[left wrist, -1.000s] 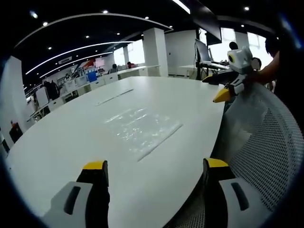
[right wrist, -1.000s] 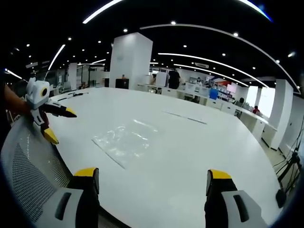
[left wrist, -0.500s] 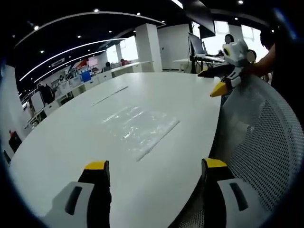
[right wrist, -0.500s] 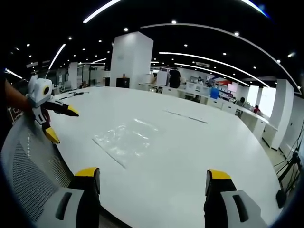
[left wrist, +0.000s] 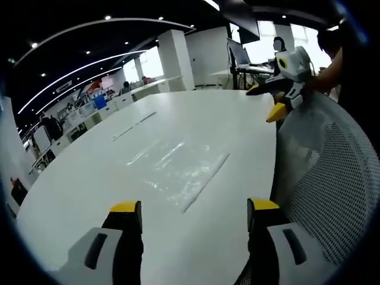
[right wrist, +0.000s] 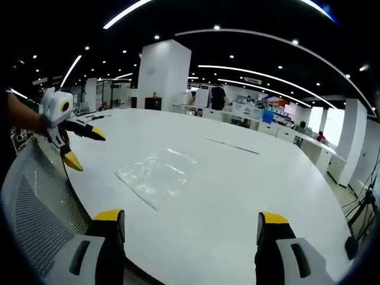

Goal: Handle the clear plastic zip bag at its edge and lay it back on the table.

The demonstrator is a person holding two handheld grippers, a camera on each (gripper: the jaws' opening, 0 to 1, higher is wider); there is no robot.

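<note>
Left gripper (right wrist: 82,146) shifted toward clear plastic zip bag (right wrist: 155,175), flat at 12 o'clock on white oval table (right wrist: 249,184); right gripper (right wrist: 189,222) steady; both jaws spread, bag edges free.

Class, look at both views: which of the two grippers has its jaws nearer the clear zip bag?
The left gripper: its yellow-tipped jaws hang open above the table edge beside the zip bag, while the right gripper sits back from it, also open.
</note>
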